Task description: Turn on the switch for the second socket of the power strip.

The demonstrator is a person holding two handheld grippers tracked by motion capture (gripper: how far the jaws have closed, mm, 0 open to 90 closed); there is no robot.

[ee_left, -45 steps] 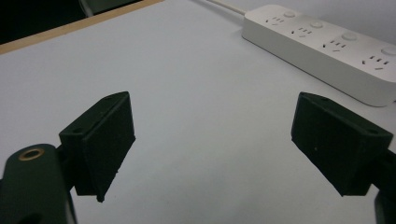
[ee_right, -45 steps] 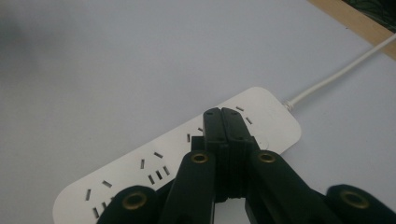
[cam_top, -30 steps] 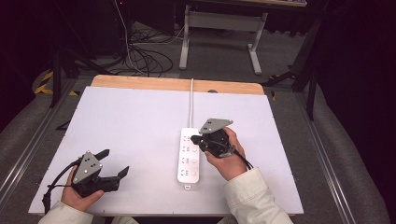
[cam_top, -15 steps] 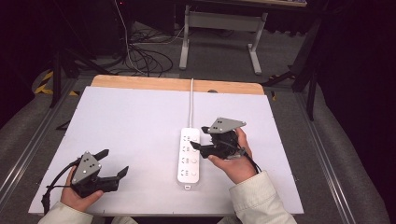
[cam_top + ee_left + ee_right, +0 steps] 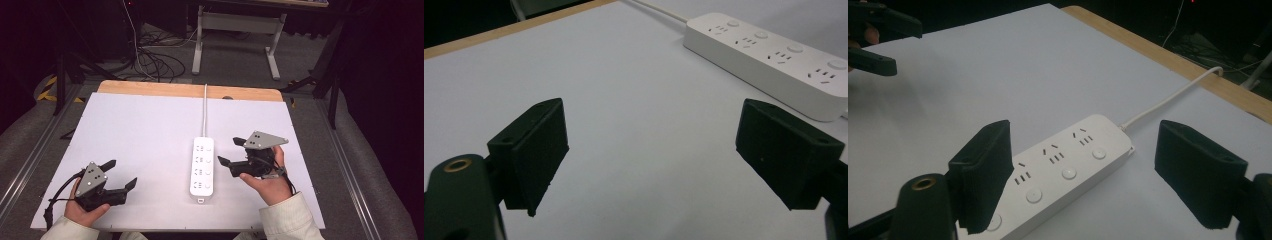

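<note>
The left tool [image 5: 120,174] sits near the worktop's [image 5: 150,125] front left corner, its jaws spread wide with nothing in them. The white power strip [image 5: 202,167] lies in the middle, toward the front edge. Just to its right is the right tool [image 5: 231,152], whose jaws have just been opening, and nothing is between them.

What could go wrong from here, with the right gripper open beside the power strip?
1. The right gripper, whose jaws have just been opening with nothing between them, sits close to the power strip; a careless sweep might shove the strip across the white board.
2. The strip's cable runs off the far edge, so dragging the strip could pull it taut.
3. The left gripper rests open, far from the strip, so it probably could not steady it.
</note>
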